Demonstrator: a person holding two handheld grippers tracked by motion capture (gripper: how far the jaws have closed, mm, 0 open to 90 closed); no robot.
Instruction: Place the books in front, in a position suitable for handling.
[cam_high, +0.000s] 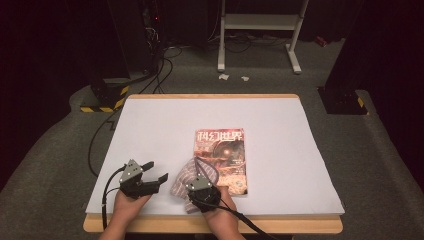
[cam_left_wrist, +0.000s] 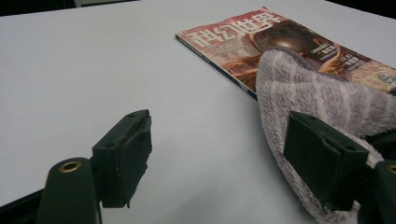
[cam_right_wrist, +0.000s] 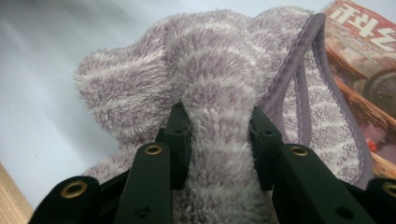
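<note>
A fluffy striped lilac cloth (cam_high: 183, 181) lies bunched at the table's front, partly draped over the lower left corner of a magazine (cam_high: 222, 150) with a red-brown cover. My right gripper (cam_high: 199, 181) is shut on a thick fold of the cloth (cam_right_wrist: 219, 135), with fabric bulging out between both pads. My left gripper (cam_high: 156, 171) rests just to the left of the cloth, open, with bare white table between its jaws. In the left gripper view the cloth (cam_left_wrist: 317, 102) lies against the far side of the right-hand jaw, with the magazine (cam_left_wrist: 261, 42) behind it.
A white sheet (cam_high: 165, 125) covers the wooden table (cam_high: 150, 223). Beyond the table's far edge is grey carpet with cables (cam_high: 160, 75), a white stand (cam_high: 260, 30) and dark equipment bases (cam_high: 102, 97).
</note>
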